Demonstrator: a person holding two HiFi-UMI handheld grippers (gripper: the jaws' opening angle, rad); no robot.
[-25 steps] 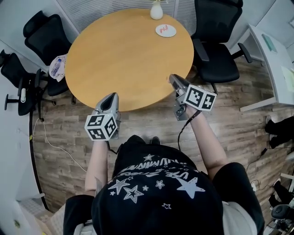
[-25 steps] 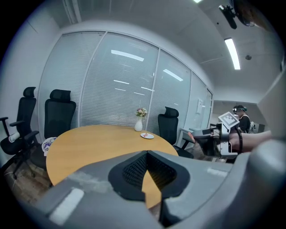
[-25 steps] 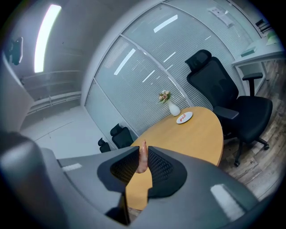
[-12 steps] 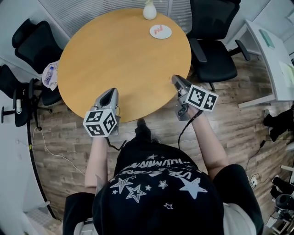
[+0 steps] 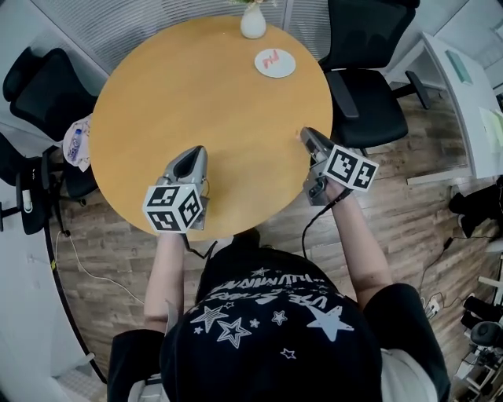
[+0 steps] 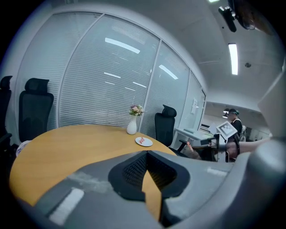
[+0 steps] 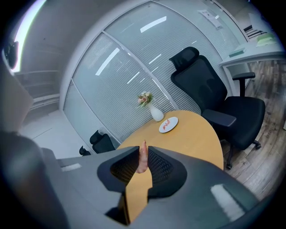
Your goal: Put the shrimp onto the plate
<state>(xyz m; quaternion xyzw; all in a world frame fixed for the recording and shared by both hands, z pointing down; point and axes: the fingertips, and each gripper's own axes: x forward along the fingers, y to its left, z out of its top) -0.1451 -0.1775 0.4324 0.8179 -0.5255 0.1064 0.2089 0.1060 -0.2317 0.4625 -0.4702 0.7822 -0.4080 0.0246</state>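
At table [image 5: 212,94] edge: right gripper [image 7: 142,151] fingers grasp shrimp [image 7: 143,160]; left gripper [image 6: 146,154] fingers clenched together

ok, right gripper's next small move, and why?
Probably carry the right gripper forward across the table toward the plate: its jaws are shut on the shrimp, and the plate sits at the far edge by the vase.
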